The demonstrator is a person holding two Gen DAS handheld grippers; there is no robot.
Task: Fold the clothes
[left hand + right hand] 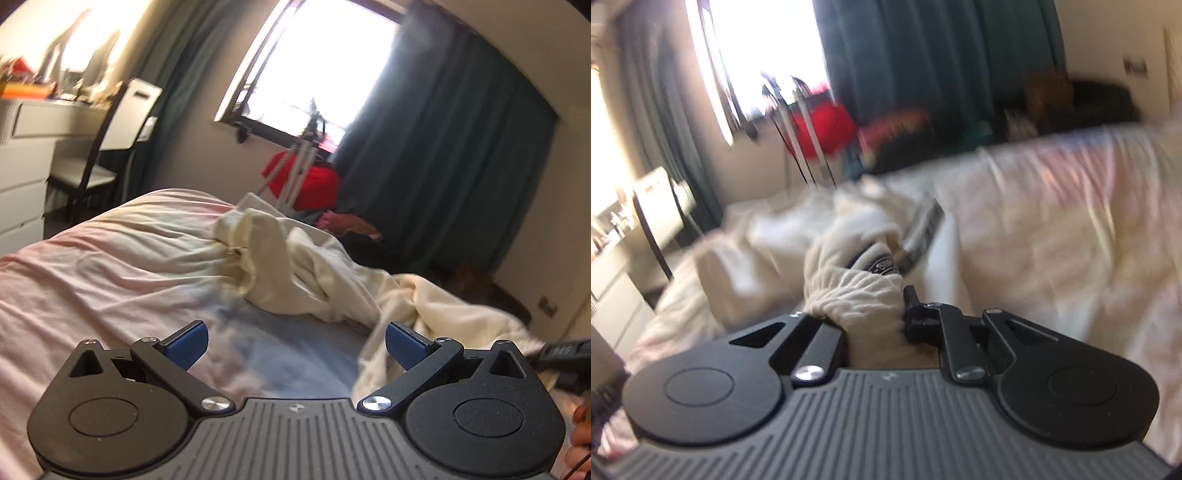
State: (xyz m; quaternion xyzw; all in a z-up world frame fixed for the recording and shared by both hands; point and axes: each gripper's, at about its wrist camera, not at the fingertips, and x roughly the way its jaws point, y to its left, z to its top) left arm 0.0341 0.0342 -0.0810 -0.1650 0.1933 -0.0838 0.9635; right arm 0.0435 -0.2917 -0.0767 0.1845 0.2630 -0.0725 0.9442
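A crumpled cream garment (303,273) lies bunched on the pink bedsheet (110,266), trailing toward the lower right. My left gripper (295,345) hovers over the sheet just short of it, open, with nothing between its blue pads (186,345). In the right wrist view my right gripper (871,306) is shut on a bunched fold of the cream garment (849,291), which fills the space between the jaws. A dark label band (923,236) on the cloth shows just beyond. This view is blurred by motion.
A white dresser (26,155) and black chair (96,147) stand left of the bed. A bright window (317,62), dark green curtains (443,147), a red item (310,181) with a white stand, and a person's fingers (581,428) at the right edge.
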